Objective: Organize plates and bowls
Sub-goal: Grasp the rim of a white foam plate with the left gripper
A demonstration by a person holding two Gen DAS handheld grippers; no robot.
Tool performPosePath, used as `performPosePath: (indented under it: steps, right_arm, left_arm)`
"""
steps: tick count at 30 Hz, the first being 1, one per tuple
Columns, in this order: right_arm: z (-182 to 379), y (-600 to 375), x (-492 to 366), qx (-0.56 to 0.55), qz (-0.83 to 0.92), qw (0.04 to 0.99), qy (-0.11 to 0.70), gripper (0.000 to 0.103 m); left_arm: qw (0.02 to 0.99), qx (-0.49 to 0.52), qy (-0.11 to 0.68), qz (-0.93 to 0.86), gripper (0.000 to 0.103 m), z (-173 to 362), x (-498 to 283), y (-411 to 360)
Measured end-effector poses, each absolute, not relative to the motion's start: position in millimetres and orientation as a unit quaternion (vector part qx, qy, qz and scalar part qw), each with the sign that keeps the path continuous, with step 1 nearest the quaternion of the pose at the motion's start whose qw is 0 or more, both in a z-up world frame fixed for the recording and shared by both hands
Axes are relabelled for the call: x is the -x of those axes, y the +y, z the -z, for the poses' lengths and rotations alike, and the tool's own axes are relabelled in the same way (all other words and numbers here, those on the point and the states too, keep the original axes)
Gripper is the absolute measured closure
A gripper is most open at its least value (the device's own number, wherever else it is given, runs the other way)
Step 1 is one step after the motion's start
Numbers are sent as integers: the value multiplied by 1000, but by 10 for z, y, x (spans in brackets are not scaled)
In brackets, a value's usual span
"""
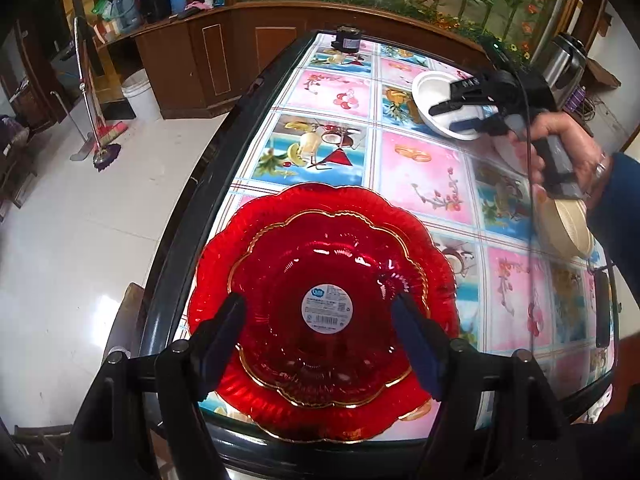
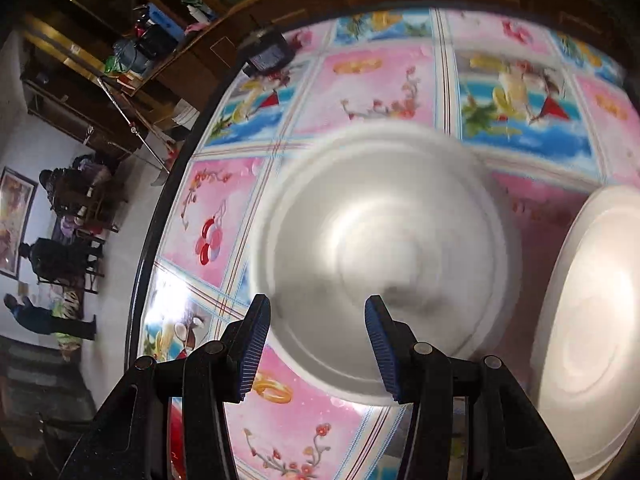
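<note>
A smaller red glass plate with a gold rim (image 1: 328, 312) lies stacked on a larger red scalloped plate (image 1: 224, 256) near the table's front left edge. My left gripper (image 1: 320, 308) hovers over them, open and empty. My right gripper (image 1: 452, 118) is open above a white bowl (image 1: 430, 92) at the far side. In the right wrist view the right gripper (image 2: 318, 308) is open just over that blurred white bowl (image 2: 380, 256), with a second white dish (image 2: 596, 320) to its right.
The table (image 1: 420, 176) has a glossy picture-tile cover and a black rim. A beige dish (image 1: 568, 228) lies at the right edge. A black device (image 1: 347, 40) and a steel kettle (image 1: 564, 64) stand at the far end. Floor drops off left.
</note>
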State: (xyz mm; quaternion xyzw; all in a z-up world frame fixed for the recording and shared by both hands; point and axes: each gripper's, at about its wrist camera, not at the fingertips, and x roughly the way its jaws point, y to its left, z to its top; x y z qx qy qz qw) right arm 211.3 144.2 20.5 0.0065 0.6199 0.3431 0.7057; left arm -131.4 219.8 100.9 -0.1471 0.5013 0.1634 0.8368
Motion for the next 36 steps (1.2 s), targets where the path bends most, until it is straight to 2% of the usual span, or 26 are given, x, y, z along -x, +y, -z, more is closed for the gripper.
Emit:
performPosePath:
  steps: [8,13,17,20,25,26,27,28,30,32,34,36]
  right_arm:
    - [-206,1175,-1583,39,-360,655,663,49]
    - [-217,741,-1011,71,-370,627,682,43]
    - [-326,296,-516,68,-388,610,688,43]
    - [-593,13,-325,40,-407,627,663,43]
    - [-953,-576,-317,-13,-363,724,586,43]
    - [-924,-670,-369,-23,-343,733,587,49]
    - [-870,-758,-412,-33,-329,735,592,66]
    - [-810,-820,-439,-44,-323,733,597,72]
    - [-721,-852,-470,-60,-310,730,606,73]
    - [-688,-844,-471,-58,-309,737,599,74]
    - [-652,-835,-504,-65,-296,739,601,73]
    - [-582,-754,-518,-76,-302,736,602,73]
  left_arm:
    - [847,146,492,-140,29,-1078,1139,2112]
    - [852,136,492,-116,29,-1104,1006,1953]
    - [856,123,495,-86,29,-1122,890,1729]
    - [857,120,497,-62,29,-1136,800,1586]
    - [853,126,506,-35,29,-1083,525,1420]
    - [848,132,512,-31,29,-1057,432,1407]
    - [846,136,515,-25,29,-1038,342,1391]
    - [843,138,520,-19,29,-1003,251,1375]
    - [834,142,532,-24,35,-893,60,1362]
    - [823,151,547,-9,55,-756,-113,1346]
    - [815,149,560,-14,64,-648,-211,1339]
    - [806,154,571,-7,64,-550,-285,1319]
